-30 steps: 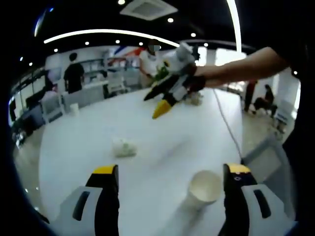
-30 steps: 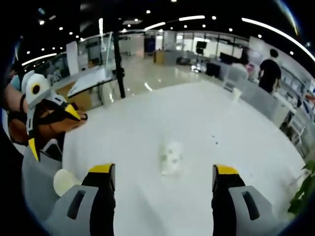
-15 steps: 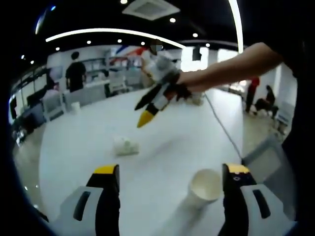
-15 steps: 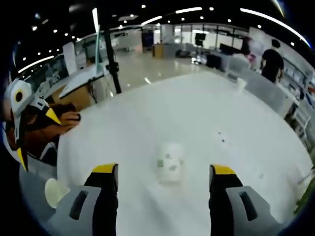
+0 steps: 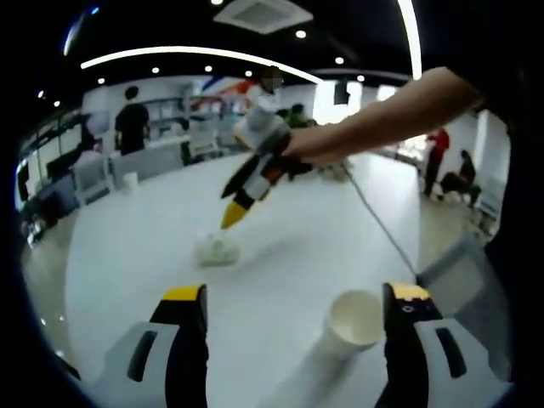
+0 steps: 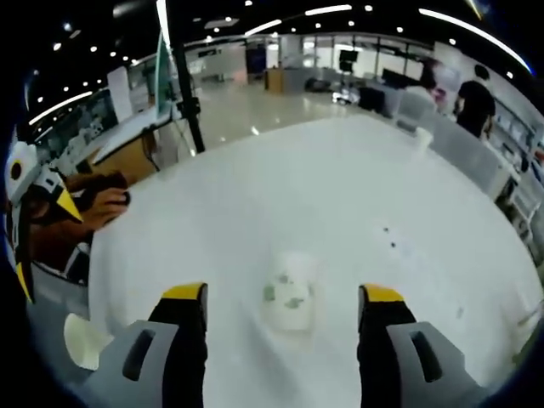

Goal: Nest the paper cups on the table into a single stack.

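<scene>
Paper cups are two on the white table (image 6: 357, 178): a patterned cup (image 6: 289, 291) lying on its side, and a plain cup (image 5: 355, 317) standing upright with its mouth open and, as far as I can tell, nothing inside. Seen from the right gripper view, the right gripper (image 6: 280, 319) has its jaws spread wide, one on each side of the patterned cup, apparently lined up to grasp it. The left gripper (image 5: 293, 314) is likewise spread and holds nothing, the plain cup just inside its right jaw.
</scene>
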`<action>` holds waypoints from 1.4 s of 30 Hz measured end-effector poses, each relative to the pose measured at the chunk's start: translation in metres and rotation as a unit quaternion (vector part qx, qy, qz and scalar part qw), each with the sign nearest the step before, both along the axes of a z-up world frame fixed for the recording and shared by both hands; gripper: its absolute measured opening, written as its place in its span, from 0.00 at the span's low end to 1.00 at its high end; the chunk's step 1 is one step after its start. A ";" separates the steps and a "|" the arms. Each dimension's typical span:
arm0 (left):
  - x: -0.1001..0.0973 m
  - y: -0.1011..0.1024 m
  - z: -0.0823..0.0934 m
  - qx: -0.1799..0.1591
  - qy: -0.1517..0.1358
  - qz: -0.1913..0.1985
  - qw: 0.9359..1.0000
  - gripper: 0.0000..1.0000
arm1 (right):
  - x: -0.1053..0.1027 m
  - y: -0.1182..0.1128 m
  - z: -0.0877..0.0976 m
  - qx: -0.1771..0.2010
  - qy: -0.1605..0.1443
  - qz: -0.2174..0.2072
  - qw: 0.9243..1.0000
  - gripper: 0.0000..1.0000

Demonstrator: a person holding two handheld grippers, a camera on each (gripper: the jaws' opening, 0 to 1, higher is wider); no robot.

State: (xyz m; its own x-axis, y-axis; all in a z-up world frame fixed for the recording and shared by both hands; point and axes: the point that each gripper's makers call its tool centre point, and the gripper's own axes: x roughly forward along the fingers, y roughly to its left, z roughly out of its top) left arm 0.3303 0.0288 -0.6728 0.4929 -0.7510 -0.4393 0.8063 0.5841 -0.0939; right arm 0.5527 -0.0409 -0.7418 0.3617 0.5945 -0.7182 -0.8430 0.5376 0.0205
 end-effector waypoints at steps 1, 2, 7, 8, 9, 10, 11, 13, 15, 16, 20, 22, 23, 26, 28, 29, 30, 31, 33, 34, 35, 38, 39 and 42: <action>0.000 0.000 0.000 0.002 0.000 0.000 1.000 0.84 | 0.002 0.002 -0.002 -0.001 0.002 0.001 1.000 0.69; -0.001 0.000 0.000 0.001 -0.001 -0.001 1.000 0.84 | 0.004 0.003 -0.004 -0.002 0.004 0.000 1.000 0.68; 0.000 0.001 -0.001 0.000 -0.002 0.002 1.000 0.84 | 0.012 0.013 -0.010 0.003 0.012 -0.008 1.000 0.66; 0.000 0.002 -0.001 0.000 -0.001 0.002 1.000 0.84 | 0.015 0.016 -0.012 0.005 0.013 -0.009 1.000 0.65; 0.000 0.002 -0.002 0.000 0.001 0.002 1.000 0.84 | 0.017 0.017 -0.014 0.004 0.013 -0.008 1.000 0.63; 0.000 0.002 -0.003 0.000 0.001 0.002 1.000 0.84 | 0.019 0.019 -0.018 -0.002 0.012 -0.007 1.000 0.63; 0.000 0.002 -0.003 0.000 0.001 0.002 1.000 0.83 | 0.019 0.020 -0.020 -0.004 0.013 -0.007 1.000 0.63; 0.000 0.002 -0.004 -0.002 0.003 0.004 1.000 0.83 | 0.021 0.022 -0.027 -0.007 0.020 -0.008 1.000 0.63; 0.000 0.003 -0.005 -0.004 0.003 0.005 1.000 0.83 | 0.019 0.025 -0.030 -0.012 0.023 -0.006 1.000 0.63; 0.000 0.002 -0.006 -0.003 0.004 0.004 1.000 0.83 | 0.018 0.026 -0.031 -0.016 0.021 -0.004 1.000 0.63; 0.000 0.003 -0.007 -0.003 0.004 0.004 1.000 0.83 | 0.023 0.025 -0.038 -0.022 0.026 -0.006 0.999 0.63; 0.000 0.004 -0.007 -0.003 0.005 0.005 1.000 0.83 | 0.026 0.025 -0.041 -0.024 0.026 -0.008 0.999 0.63; 0.000 0.004 -0.007 -0.004 0.006 0.005 1.000 0.83 | 0.027 0.026 -0.042 -0.024 0.026 -0.008 0.999 0.62; -0.001 0.003 -0.008 -0.003 0.006 0.003 1.000 0.83 | 0.026 0.028 -0.045 -0.025 0.032 -0.010 0.999 0.61; -0.001 0.003 -0.009 -0.001 0.008 0.003 1.000 0.83 | 0.028 0.029 -0.049 -0.026 0.035 -0.010 0.999 0.61; -0.001 0.003 -0.009 -0.001 0.007 0.003 1.000 0.83 | 0.029 0.029 -0.051 -0.028 0.036 -0.010 0.999 0.60; -0.002 0.003 -0.009 -0.002 0.007 0.002 1.000 0.83 | 0.029 0.029 -0.053 -0.030 0.038 -0.010 0.999 0.60; -0.002 0.003 -0.009 -0.002 0.007 0.002 1.000 0.83 | 0.027 0.030 -0.054 -0.029 0.042 -0.010 0.999 0.60; -0.002 0.003 -0.009 -0.003 0.008 0.002 1.000 0.82 | 0.027 0.032 -0.055 -0.029 0.045 -0.010 0.998 0.59; -0.002 0.003 -0.009 -0.002 0.008 0.002 1.000 0.82 | 0.028 0.032 -0.056 -0.031 0.044 -0.009 0.999 0.59; -0.002 0.003 -0.010 -0.001 0.006 0.001 1.000 0.82 | 0.030 0.032 -0.057 -0.032 0.044 -0.008 0.998 0.59; -0.002 0.004 -0.011 -0.003 0.010 0.002 1.000 0.82 | 0.032 0.032 -0.060 -0.034 0.046 -0.008 0.998 0.57; -0.002 0.004 -0.011 -0.002 0.010 0.003 1.000 0.82 | 0.032 0.032 -0.062 -0.037 0.048 -0.009 0.998 0.57; -0.002 0.004 -0.012 -0.003 0.010 0.003 1.000 0.82 | 0.033 0.032 -0.065 -0.040 0.050 -0.008 0.998 0.56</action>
State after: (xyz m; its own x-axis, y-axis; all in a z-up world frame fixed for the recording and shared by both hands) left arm 0.3279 0.0332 -0.6851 0.4875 -0.7510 -0.4453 0.8012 0.5875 -0.1138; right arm 0.5855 -0.0088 -0.8069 0.2954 0.5282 -0.7961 -0.8303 0.5541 0.0595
